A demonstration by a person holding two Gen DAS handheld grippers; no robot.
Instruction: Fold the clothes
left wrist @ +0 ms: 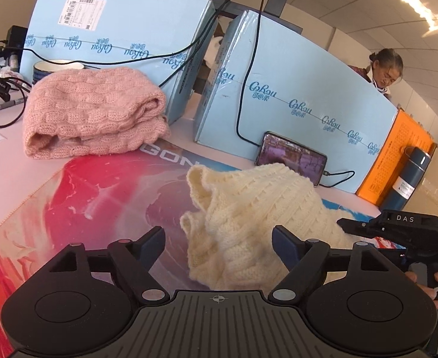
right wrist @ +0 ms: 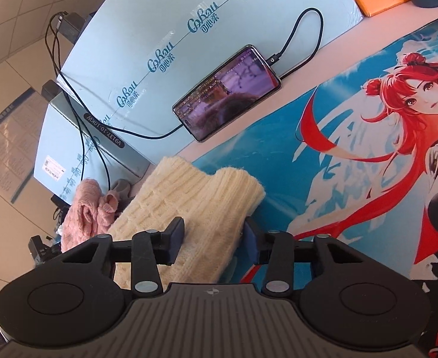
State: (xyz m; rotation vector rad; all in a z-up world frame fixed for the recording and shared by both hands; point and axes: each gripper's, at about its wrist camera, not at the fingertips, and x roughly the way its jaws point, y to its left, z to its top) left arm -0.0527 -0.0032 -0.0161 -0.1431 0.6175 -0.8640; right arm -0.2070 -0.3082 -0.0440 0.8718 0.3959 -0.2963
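A cream cable-knit garment (left wrist: 248, 217) lies bunched on the printed desk mat (left wrist: 99, 197). My left gripper (left wrist: 219, 238) is open, its fingers on either side of the garment's near edge, gripping nothing. In the right wrist view the cream garment (right wrist: 195, 208) passes between the fingers of my right gripper (right wrist: 213, 238), which stand apart around the knit. The right gripper also shows in the left wrist view (left wrist: 377, 226) at the garment's right side. A folded pink knit garment (left wrist: 93, 113) sits at the back left, and shows in the right wrist view (right wrist: 84, 214).
Two light blue boxes (left wrist: 302, 95) stand along the back with black cables over them. A phone (left wrist: 293, 158) leans on the right box, charging. An orange box (left wrist: 398, 155) and a dark blue flask (left wrist: 407, 179) stand at the right. A marker (left wrist: 10, 103) and a bowl (left wrist: 57, 67) are at the back left.
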